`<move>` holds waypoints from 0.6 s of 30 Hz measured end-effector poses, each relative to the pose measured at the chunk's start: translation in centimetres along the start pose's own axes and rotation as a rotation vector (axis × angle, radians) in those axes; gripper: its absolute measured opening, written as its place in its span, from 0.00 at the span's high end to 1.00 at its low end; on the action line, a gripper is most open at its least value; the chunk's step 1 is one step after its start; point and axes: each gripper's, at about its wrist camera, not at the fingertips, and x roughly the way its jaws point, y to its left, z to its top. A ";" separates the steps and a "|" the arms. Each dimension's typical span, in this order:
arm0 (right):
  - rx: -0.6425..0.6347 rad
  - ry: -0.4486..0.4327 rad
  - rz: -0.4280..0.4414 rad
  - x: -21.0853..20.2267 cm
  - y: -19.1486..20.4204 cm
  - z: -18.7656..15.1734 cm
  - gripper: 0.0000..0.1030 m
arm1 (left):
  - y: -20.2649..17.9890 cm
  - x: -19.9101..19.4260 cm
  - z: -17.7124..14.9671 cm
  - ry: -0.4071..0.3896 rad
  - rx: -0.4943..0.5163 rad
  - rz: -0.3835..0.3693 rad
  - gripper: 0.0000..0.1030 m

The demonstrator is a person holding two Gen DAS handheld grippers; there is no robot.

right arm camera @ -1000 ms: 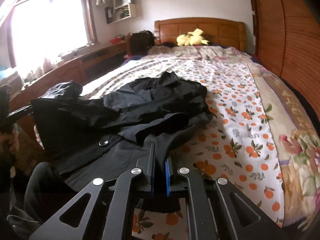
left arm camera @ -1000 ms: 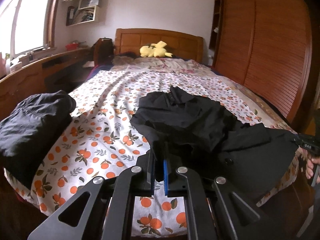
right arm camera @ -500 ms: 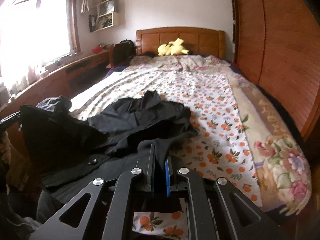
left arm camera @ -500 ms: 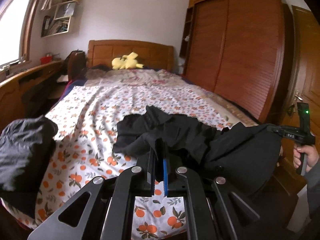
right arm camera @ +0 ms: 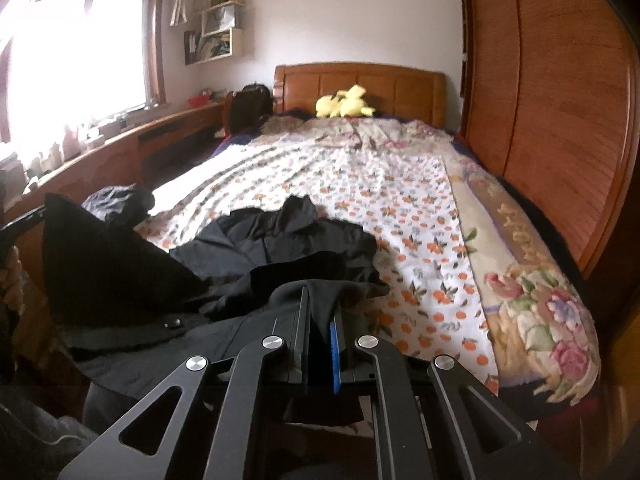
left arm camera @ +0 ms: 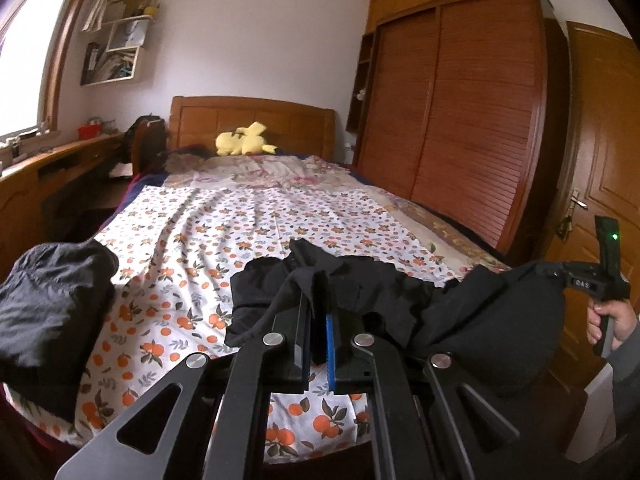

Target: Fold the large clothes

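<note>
At the near end of the orange-print bedsheet (left arm camera: pixel 208 240), the large black button-front garment (right arm camera: pixel 280 240) hung bunched between both tools, its far part resting on the bed. Judging by the slack, a thin pinch could slip free, or the drooping middle could crumple under the fold. The left gripper (left arm camera: pixel 318 320) was clamped tight on a ridge of cloth; the right gripper (right arm camera: pixel 320 320) was likewise closed on a fold of fabric.
</note>
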 end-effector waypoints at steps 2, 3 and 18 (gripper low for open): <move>-0.002 0.022 0.018 1.1 -0.7 -0.2 0.94 | 0.2 1.0 -0.2 0.015 -0.023 0.018 0.94; -0.003 0.033 0.028 1.8 -1.1 -0.1 0.94 | 0.4 1.8 -0.1 0.023 -0.037 0.030 0.94; -0.027 -0.041 0.061 15.2 -5.3 10.2 0.94 | 6.1 15.0 7.9 0.015 -0.037 0.178 0.94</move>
